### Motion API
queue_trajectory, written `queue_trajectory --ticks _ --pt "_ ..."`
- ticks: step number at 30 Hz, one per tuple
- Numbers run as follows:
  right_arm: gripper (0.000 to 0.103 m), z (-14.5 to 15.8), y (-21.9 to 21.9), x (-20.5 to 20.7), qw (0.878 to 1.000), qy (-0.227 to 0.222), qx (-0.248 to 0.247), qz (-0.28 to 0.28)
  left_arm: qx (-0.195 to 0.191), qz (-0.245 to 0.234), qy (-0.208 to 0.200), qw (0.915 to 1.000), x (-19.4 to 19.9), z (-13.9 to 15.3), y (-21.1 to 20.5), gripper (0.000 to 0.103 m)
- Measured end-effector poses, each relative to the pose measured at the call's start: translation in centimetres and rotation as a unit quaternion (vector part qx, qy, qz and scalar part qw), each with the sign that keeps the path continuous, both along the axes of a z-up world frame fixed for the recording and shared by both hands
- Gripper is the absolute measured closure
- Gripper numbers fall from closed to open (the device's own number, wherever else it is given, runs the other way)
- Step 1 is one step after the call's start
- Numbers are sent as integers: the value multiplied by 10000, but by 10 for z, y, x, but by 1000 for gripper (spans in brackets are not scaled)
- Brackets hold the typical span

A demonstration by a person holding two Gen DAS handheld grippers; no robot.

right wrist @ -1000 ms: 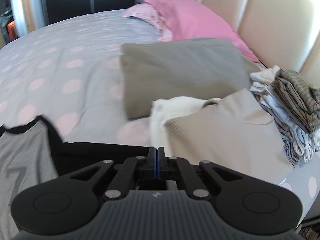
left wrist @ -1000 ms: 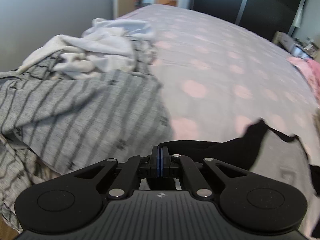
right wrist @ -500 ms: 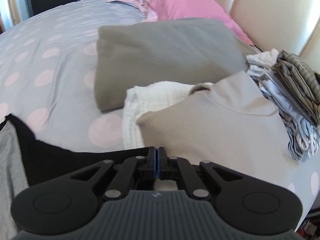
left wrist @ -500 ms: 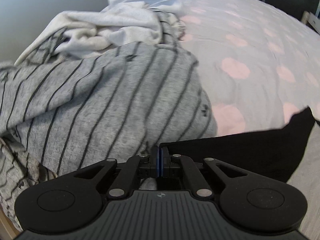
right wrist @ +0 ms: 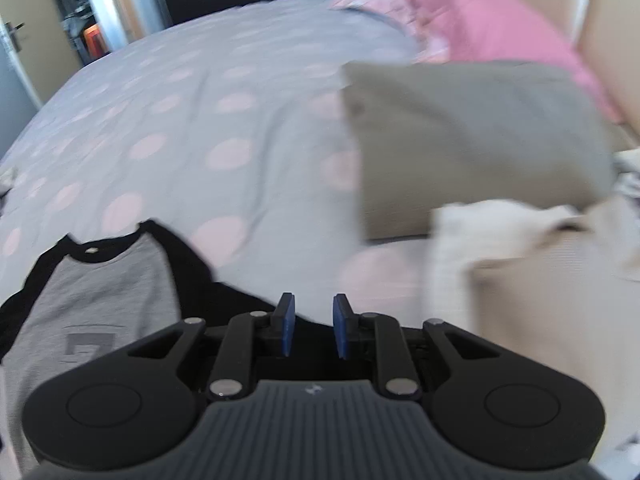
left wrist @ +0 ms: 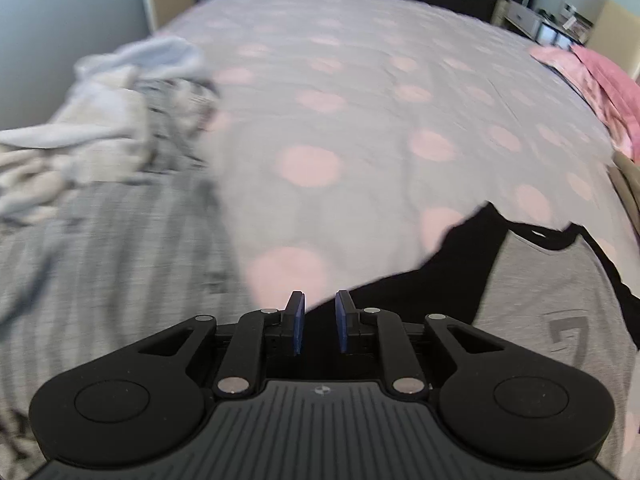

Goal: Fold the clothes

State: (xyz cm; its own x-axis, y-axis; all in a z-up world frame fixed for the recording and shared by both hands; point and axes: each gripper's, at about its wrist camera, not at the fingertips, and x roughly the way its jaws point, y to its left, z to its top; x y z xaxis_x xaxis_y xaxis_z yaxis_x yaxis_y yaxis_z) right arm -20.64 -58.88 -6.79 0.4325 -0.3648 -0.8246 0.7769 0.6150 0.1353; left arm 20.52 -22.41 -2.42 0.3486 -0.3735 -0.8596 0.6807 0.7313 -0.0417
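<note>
Raglan shirt point(left wrist: 560, 280) lies flat; two tongs opening, seemingly gripping nothing.

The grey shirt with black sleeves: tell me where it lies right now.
The grey shirt with black sleeves lies flat on the spotted bedspread, lower left in the right wrist view, left of the folded clothes.
</note>
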Motion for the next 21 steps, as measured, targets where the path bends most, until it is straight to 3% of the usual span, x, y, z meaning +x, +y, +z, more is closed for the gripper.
queue_trajectory --ticks 6,11,13,15,16,17,21 --pt "79 -40 -13 38 9992 -4 366 164 99 -225 160 9996 2 -46 -42 88" --pt "68 -64 -22 52 9990 56 357 265 117 -291 279 9991 7 -75 -60 88" --pt "68 -74 -25 55 9986 156 409 292 129 -313 272 9991 6 -82 -64 88" --pt "78 -81 -24 56 9984 183 414 348 111 -334 162 9993 4 -82 -66 88" --pt "100 -83 -23 55 9982 166 406 406 95 -353 103 9993 2 -82 -67 93" --pt "101 -83 -21 55 9979 142 405 490 62 -397 38 9992 -1 -81 -67 102" --pt "102 -73 -17 58 9981 309 -213 479 86 -299 -181 9994 -7 -76 -69 103"
